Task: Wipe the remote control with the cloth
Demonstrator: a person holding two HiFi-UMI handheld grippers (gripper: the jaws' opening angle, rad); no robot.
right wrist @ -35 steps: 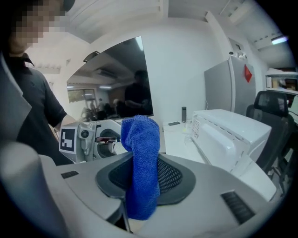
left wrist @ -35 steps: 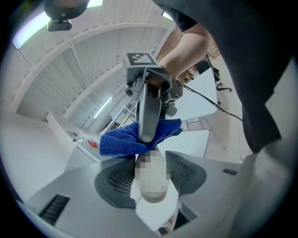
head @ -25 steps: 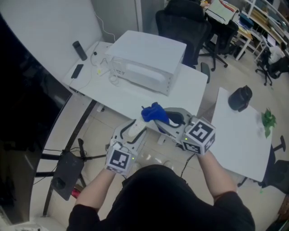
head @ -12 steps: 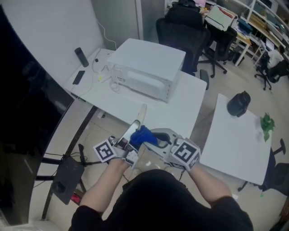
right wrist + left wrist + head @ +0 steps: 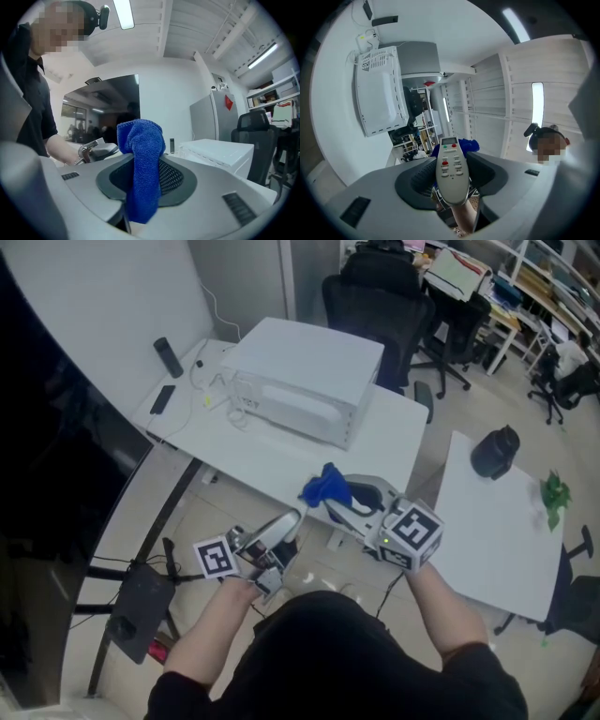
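While the left gripper (image 5: 268,544) is clamping the light grey plastic remote control (image 5: 452,169) by its lower end between both jaws, the remote is sticking out in the air low in the centre of the head view, in front of the near edge of the white rectangular table (image 5: 380,448). Its button face is turning toward the left gripper's own camera. The right gripper (image 5: 349,501) is pinching the bright blue terry cloth (image 5: 140,165), whose loose top is bunching above the jaws. That bunch is hovering just right of and above the remote's tip, near it but apparently not touching.

To wipe well, I judge the right gripper should be bringing the soft bunch, not its hard jaw tips, onto the button face and dragging it lengthwise from the display end toward the clamped end. The left gripper should be holding firm and tilting the remote so the face is meeting the cloth squarely. Light pressure is probably wise, since the remote is gripped only at one end.
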